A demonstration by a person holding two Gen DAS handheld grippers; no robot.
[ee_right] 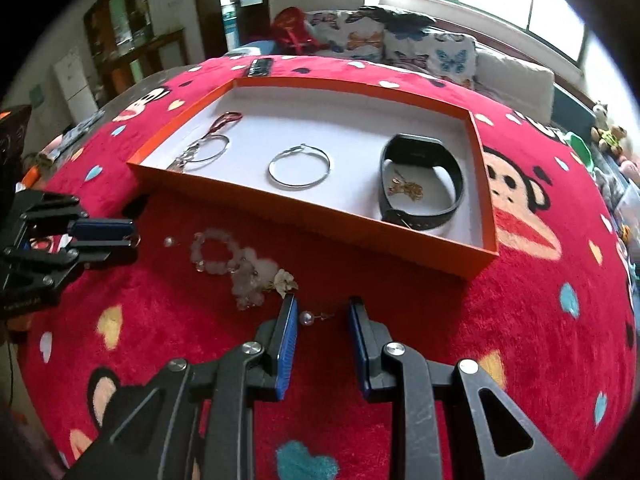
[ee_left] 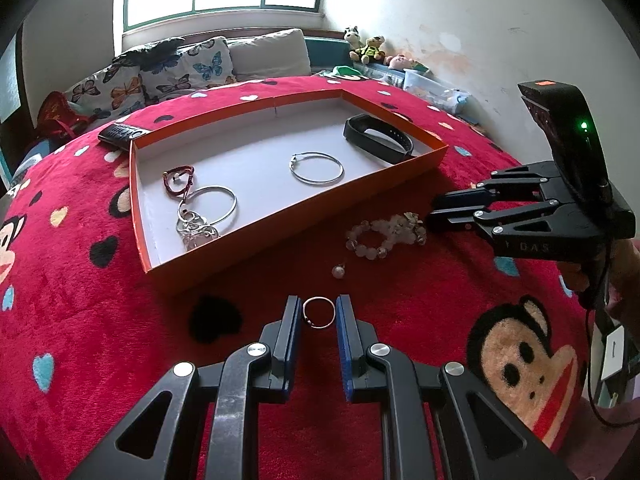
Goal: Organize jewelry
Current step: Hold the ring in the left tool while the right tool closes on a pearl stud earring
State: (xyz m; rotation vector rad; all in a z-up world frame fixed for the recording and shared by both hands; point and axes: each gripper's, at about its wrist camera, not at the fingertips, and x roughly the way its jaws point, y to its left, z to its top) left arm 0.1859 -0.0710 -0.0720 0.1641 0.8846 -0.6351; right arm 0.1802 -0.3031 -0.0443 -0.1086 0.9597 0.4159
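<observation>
My left gripper (ee_left: 319,302) is shut on a thin silver ring (ee_left: 319,312), pinched between its blue pads just above the red blanket. My right gripper (ee_right: 323,300) stands open low over the blanket, and a pearl earring (ee_right: 307,317) lies between its fingers against the left pad. A second pearl earring (ee_left: 339,271) lies loose near pale bead bracelets (ee_left: 380,236). The orange tray (ee_left: 280,216) holds a silver hoop (ee_left: 317,168), a black wristband (ee_left: 378,138), a gold chain (ee_right: 406,188), a bangle with charms (ee_left: 212,204) and a red heart piece (ee_left: 178,180).
A black remote (ee_left: 120,134) lies behind the tray's far left corner. Butterfly pillows (ee_left: 168,72) and plush toys (ee_left: 368,48) line the wall beyond the blanket. A person's hand (ee_left: 624,276) grips the right tool at the right edge.
</observation>
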